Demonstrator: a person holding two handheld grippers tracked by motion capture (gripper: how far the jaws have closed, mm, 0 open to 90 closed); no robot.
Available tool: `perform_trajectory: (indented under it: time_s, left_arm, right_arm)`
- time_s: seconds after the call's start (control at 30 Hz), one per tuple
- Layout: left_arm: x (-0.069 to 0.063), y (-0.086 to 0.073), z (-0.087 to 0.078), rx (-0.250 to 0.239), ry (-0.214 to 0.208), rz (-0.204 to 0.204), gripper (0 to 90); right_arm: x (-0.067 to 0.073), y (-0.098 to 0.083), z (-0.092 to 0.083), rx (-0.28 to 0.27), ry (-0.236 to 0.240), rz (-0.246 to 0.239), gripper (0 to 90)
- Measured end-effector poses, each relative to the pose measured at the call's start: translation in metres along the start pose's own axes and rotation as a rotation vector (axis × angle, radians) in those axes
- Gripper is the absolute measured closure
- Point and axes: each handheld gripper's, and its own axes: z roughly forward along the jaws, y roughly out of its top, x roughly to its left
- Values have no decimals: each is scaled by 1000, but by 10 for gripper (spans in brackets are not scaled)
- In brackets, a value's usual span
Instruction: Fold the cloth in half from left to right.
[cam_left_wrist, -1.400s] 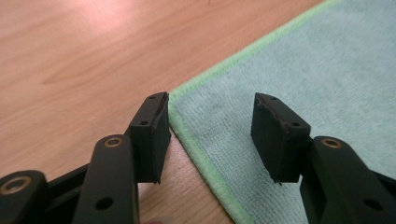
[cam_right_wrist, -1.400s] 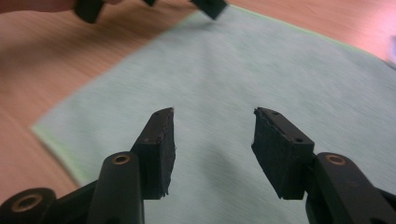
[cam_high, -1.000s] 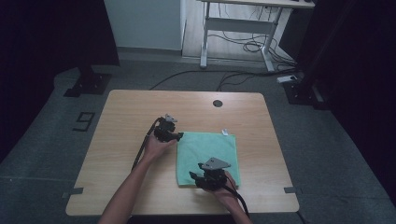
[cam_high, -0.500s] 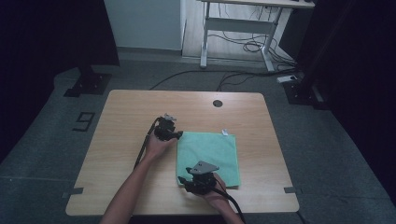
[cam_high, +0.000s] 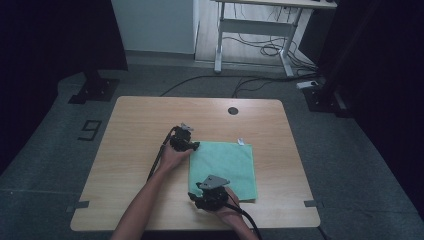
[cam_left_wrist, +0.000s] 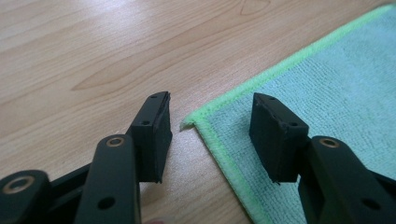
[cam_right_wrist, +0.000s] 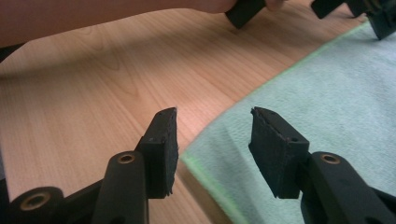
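Observation:
A light green cloth (cam_high: 222, 167) lies flat on the wooden table (cam_high: 140, 125). My left gripper (cam_high: 193, 146) is at the cloth's far left corner. In the left gripper view the gripper (cam_left_wrist: 211, 100) is open and its jaws have just opened a little further. The bright-edged corner (cam_left_wrist: 189, 122) lies between the pads, untouched. My right gripper (cam_high: 196, 196) is at the near left corner. In the right gripper view the gripper (cam_right_wrist: 213, 114) is open, astride the cloth's (cam_right_wrist: 327, 93) rounded green edge, with the pads clear of it.
A small white tag (cam_high: 241, 141) sticks out at the cloth's far edge. A dark round hole (cam_high: 232, 110) sits near the table's far edge. Beyond the table stand a desk frame (cam_high: 250, 30) and floor cables. The left forearm (cam_right_wrist: 93, 18) crosses the top of the right gripper view.
My right gripper has slid left along the cloth's near edge to its near left corner. The left gripper has stayed at the far left corner.

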Motion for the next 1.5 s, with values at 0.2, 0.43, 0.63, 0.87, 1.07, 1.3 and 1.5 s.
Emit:
perform_trajectory:
  time_s: [0.2, 0.43, 0.63, 0.87, 1.07, 1.3, 1.5]
  left_arm:
    - [-6, 1, 0, 5, 12, 13, 637]
    - [-8, 0, -2, 9, -6, 4, 756]
    - [-8, -1, -4, 16, -13, 5, 821]
    - [-8, 3, -23, 6, -36, 0, 847]
    - [-9, 8, -45, -18, -33, 11, 850]
    - [-9, 10, -61, -34, -45, 2, 849]
    - [-9, 11, -63, -34, -52, 5, 849]
  right_arm:
    - [10, 0, 1, 9, 21, -40, 575]
    - [12, -5, 15, 97, -56, -90, 567]
    - [15, -5, 15, 94, -93, -79, 723]
    - [13, 0, 2, 8, -84, -9, 842]
    - [14, 5, -9, -52, -63, 32, 853]
    - [21, 9, -13, -70, -53, 21, 852]
    - [22, 11, -12, -72, -44, 29, 852]
